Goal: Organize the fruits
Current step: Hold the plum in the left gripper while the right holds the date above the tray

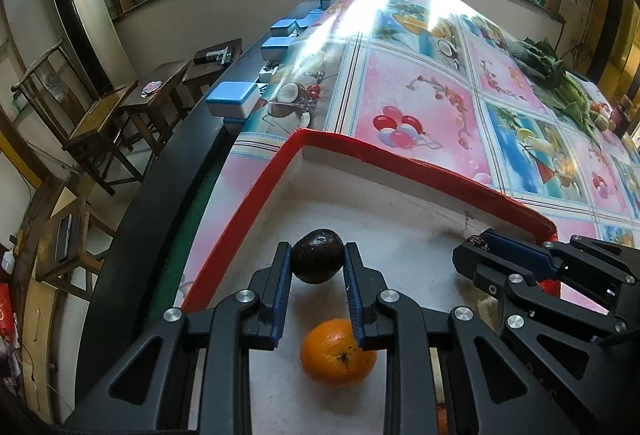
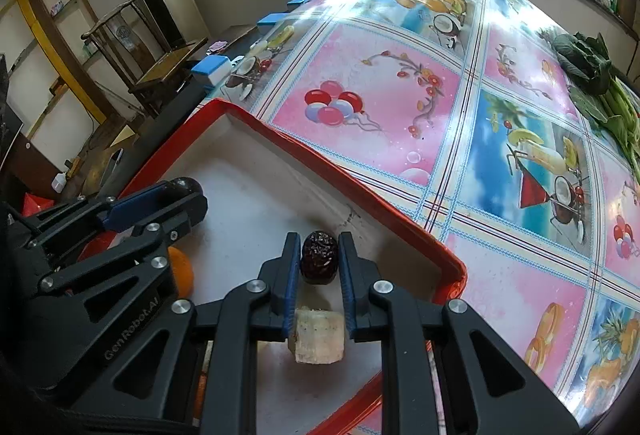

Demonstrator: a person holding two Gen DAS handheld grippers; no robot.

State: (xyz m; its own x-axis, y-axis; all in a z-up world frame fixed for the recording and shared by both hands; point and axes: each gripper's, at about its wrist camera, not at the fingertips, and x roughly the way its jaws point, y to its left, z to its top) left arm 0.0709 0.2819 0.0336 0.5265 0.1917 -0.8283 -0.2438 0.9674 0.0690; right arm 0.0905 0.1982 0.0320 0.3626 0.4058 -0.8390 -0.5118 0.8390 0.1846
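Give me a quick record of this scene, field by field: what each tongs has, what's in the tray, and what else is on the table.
left tongs: shut on dark round fruit, held above the tray floor
right tongs: shut on wrinkled dried date
tray: white inside, red rim, on the table
loose in tray: orange; pale cut fruit chunk
table cover: glossy pink and blue cloth with fruit prints
far right of table: leafy greens
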